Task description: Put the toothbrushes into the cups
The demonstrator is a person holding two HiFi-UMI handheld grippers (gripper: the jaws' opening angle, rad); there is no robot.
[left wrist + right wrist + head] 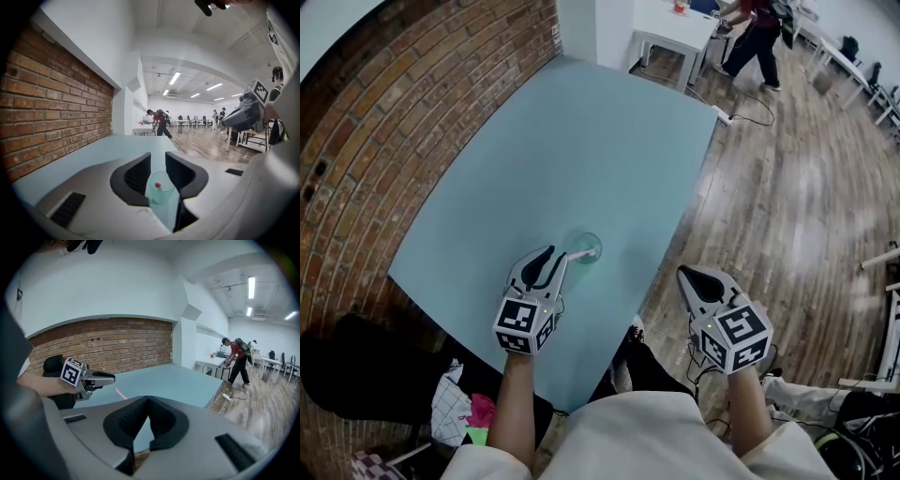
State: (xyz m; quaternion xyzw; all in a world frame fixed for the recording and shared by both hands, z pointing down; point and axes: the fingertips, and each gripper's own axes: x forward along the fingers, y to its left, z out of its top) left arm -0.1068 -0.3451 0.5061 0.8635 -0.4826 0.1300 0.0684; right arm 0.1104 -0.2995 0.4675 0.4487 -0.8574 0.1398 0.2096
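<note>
Nearest, low in the head view: pale shirt [628, 436] and two bare forearms, each ending in a tool with a marker cube. Left tool [555, 257] held over the near part of the light blue surface [581, 141], jaws apart, clamped on nothing. Just beyond its tips, a clear cup [594, 240] standing upright on the surface, with a pink toothbrush [577, 254] inside, leaning toward the left tool, one end over the rim.

From the left gripper view: left tool [158, 158] spread wide, cup [163, 194] framed in the gap between the jaws yet touching neither, pink end of the toothbrush [158, 185] showing in its mouth.

Right tool [686, 276] off the right edge of the surface, above the wooden floor [787, 206], well apart from the cup. In the right gripper view, right tool [148, 400] with tips together and nothing between them; beyond it, left tool [101, 378] in profile, toothbrush [120, 393] slanting up just beside its tips.

Brick wall [412, 94] along the left side of the surface. Heap of clothes [455, 408] on the floor at lower left. Far off, a person [757, 37] beside a white table [675, 33].
</note>
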